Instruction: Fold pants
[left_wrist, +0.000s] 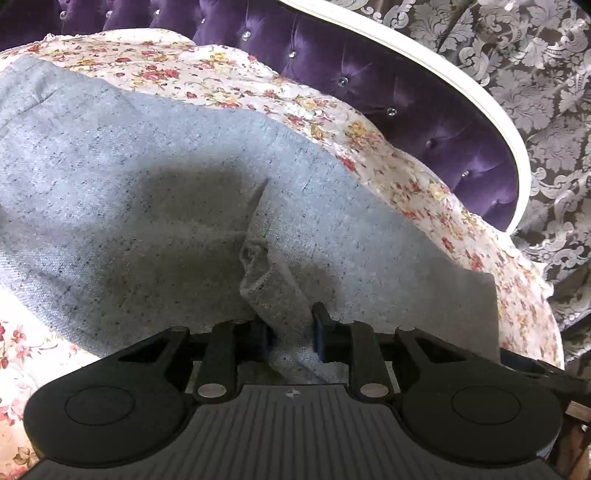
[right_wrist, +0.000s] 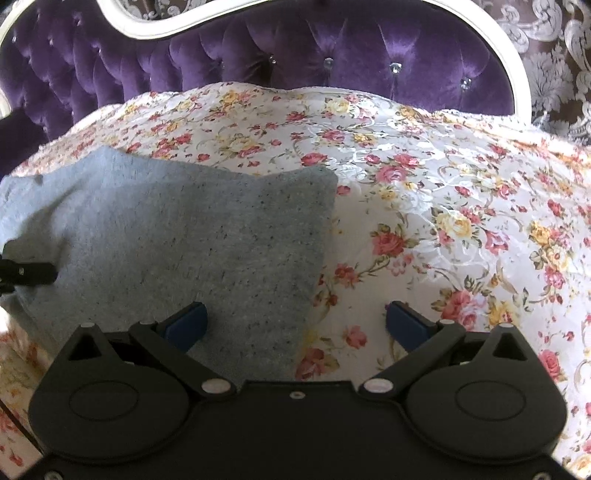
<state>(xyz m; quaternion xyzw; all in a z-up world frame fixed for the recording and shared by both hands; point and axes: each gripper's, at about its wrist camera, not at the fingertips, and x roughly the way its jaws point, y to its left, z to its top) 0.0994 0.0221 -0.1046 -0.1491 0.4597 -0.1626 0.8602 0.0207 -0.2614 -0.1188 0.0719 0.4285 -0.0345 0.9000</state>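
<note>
No containers in either view, only bed and cloth. One pair of grey speckled pants (left_wrist: 155, 192), lying flat on the floral bedspread (left_wrist: 424, 192), near the purple tufted headboard (left_wrist: 388, 85). One white headboard frame (left_wrist: 480, 92); patterned wallpaper (left_wrist: 546, 74) behind it.

My left gripper (left_wrist: 290, 332) sits low over the cloth, fingers drawn close and pinching a raised ridge of the pants fabric between the pads. The pinched fold stands up from the flat layer.

My right gripper (right_wrist: 297, 321) hovers above the pants' right edge (right_wrist: 321, 258), fingers spread wide: left pad (right_wrist: 188, 321) over grey cloth, right pad (right_wrist: 406, 321) over bedspread. Whether the pads touch the surface I cannot tell from here. The left gripper's dark tip (right_wrist: 26, 273) shows at the far left edge, on the pants.
</note>
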